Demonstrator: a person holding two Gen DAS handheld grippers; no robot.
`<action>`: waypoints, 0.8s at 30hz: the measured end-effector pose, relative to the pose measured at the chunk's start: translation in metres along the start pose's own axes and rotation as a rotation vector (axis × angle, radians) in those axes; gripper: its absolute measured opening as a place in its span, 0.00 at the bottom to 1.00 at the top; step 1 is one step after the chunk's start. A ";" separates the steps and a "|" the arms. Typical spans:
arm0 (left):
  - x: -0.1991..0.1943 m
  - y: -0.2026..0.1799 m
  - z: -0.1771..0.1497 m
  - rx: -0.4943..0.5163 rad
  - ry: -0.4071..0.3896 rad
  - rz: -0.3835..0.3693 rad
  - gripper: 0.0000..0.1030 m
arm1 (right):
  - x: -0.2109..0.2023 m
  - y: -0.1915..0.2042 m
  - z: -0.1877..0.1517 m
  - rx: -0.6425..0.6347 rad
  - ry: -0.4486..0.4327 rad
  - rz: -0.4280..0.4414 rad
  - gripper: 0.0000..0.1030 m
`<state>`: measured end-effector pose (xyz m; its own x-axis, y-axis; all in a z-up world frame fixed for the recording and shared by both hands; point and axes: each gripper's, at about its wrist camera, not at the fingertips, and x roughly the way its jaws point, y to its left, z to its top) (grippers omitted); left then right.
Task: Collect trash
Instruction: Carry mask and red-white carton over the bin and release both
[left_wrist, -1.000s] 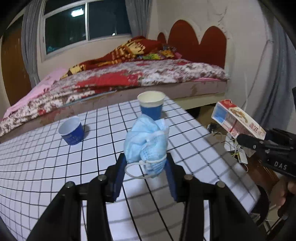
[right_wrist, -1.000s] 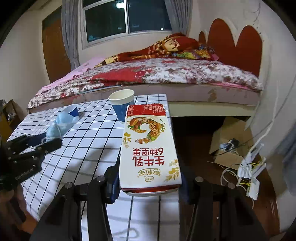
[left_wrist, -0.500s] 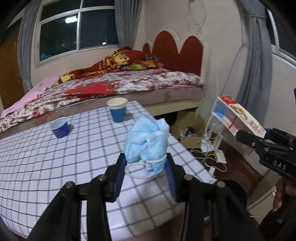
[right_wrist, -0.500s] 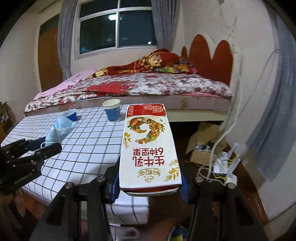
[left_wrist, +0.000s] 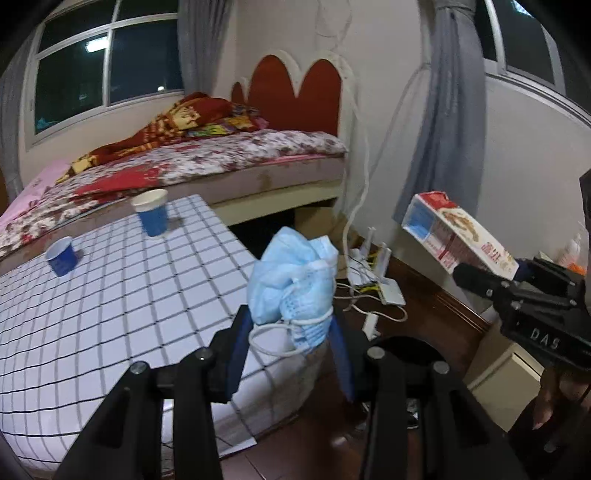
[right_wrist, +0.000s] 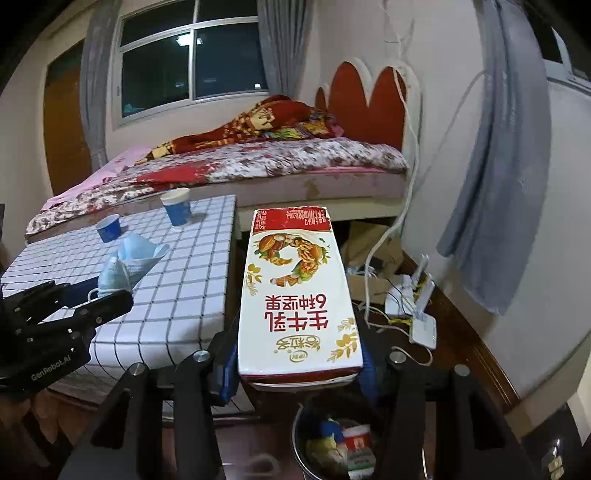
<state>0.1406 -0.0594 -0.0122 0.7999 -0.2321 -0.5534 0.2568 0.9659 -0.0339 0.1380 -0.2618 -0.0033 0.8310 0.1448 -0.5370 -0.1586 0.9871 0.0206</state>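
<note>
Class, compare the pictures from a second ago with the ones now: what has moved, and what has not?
Both hand-held grippers pulled back off the checked table toward the bin on the floor. The left hand-held gripper still grips the blue face mask, the right one the milk carton. Both blue cups stayed put.

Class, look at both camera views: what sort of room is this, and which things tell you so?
Most likely a home bedroom: a bed with a floral cover and red headboard, curtained window, and a small checked table beside it.
</note>
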 end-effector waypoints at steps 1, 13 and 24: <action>0.001 -0.005 -0.001 0.007 0.003 -0.010 0.41 | -0.002 -0.004 -0.004 0.006 0.004 -0.005 0.51; 0.021 -0.057 -0.014 0.065 0.048 -0.101 0.41 | -0.019 -0.053 -0.043 0.082 0.039 -0.049 0.51; 0.056 -0.088 -0.036 0.087 0.138 -0.142 0.41 | -0.010 -0.088 -0.066 0.088 0.087 -0.057 0.51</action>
<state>0.1431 -0.1535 -0.0701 0.6719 -0.3419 -0.6570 0.4127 0.9094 -0.0512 0.1083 -0.3551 -0.0551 0.7876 0.0861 -0.6101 -0.0622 0.9962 0.0602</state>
